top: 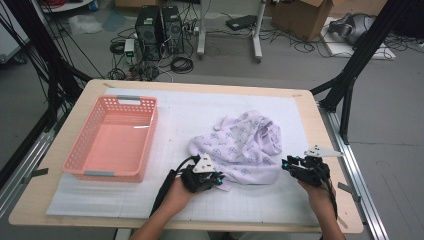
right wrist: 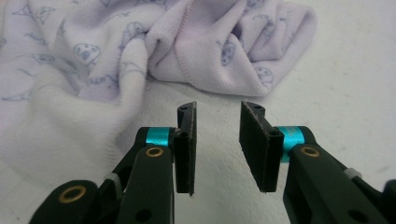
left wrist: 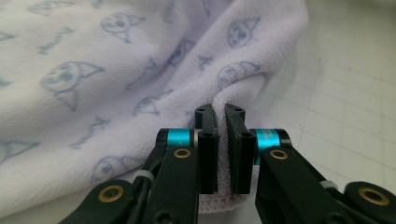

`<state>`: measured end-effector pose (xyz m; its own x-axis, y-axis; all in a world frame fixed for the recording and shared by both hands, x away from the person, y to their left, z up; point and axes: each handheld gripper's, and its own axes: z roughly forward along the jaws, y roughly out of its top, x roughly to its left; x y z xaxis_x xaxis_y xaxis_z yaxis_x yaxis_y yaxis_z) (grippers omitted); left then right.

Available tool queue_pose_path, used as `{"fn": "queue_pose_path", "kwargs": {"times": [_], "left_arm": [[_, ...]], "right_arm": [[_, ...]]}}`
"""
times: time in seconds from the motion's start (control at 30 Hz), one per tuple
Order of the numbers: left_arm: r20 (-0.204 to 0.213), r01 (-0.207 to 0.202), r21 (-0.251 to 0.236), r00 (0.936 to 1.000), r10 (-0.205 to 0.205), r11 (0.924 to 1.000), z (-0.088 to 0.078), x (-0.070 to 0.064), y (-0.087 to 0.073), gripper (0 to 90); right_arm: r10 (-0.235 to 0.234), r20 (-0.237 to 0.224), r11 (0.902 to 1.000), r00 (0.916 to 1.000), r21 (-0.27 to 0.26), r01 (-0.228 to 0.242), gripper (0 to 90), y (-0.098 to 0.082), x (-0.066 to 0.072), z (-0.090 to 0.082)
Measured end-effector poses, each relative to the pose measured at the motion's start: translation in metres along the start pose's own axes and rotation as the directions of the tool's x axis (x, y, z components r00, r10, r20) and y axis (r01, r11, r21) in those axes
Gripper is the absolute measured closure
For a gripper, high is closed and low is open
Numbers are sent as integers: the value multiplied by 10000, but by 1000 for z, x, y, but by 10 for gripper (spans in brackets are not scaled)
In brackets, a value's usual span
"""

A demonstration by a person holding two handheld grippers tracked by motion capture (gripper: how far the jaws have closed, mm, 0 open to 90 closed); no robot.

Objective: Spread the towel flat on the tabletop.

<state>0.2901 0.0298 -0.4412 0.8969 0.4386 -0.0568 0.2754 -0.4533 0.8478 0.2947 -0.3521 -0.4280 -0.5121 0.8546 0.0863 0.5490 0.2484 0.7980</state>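
A crumpled pale lilac cloth (top: 240,142) printed with small blue-grey figures lies on the white gridded mat, right of centre. My left gripper (top: 220,181) sits at the cloth's near left corner. In the left gripper view it (left wrist: 220,112) is shut on a fold of the hemmed cloth edge (left wrist: 243,79), which is pinched between the pads. My right gripper (top: 286,164) rests just off the cloth's near right edge. Its jaws (right wrist: 218,109) stand open over bare mat with nothing between them, and the bunched cloth (right wrist: 210,51) lies a short way ahead.
A pink plastic basket (top: 80,135) stands on the left half of the mat, with nothing in it. The wooden table edge (top: 325,145) runs close to the right hand. Computers, cables and boxes sit on the floor beyond the table.
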Motion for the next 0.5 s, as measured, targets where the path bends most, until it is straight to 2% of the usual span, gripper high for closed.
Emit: {"fn": "queue_pose_path", "kwargs": {"times": [0.1,0.17,0.27,0.4,0.5], "left_arm": [[-140,404,-466,9991,-411,9981,-23,7,-6,840],[-228,731,-805,9969,-752,9941,-37,12,-10,839],[-462,908,-1048,9943,-960,9903,-52,17,-15,837],[-630,1082,-1088,9913,-1155,9882,-58,21,-23,836],[-666,1097,-1135,9908,-1177,9875,-57,22,-23,836]], "right_arm": [[64,-5,9999,10000,90,-64,702,-2,-2,3],[44,-137,9998,9999,198,-41,714,-2,-1,8],[-142,-394,9985,9991,528,163,716,1,9,19],[-377,-1089,9960,9933,760,461,674,7,30,36],[-450,-1628,9945,9856,860,596,565,13,46,50]]}}
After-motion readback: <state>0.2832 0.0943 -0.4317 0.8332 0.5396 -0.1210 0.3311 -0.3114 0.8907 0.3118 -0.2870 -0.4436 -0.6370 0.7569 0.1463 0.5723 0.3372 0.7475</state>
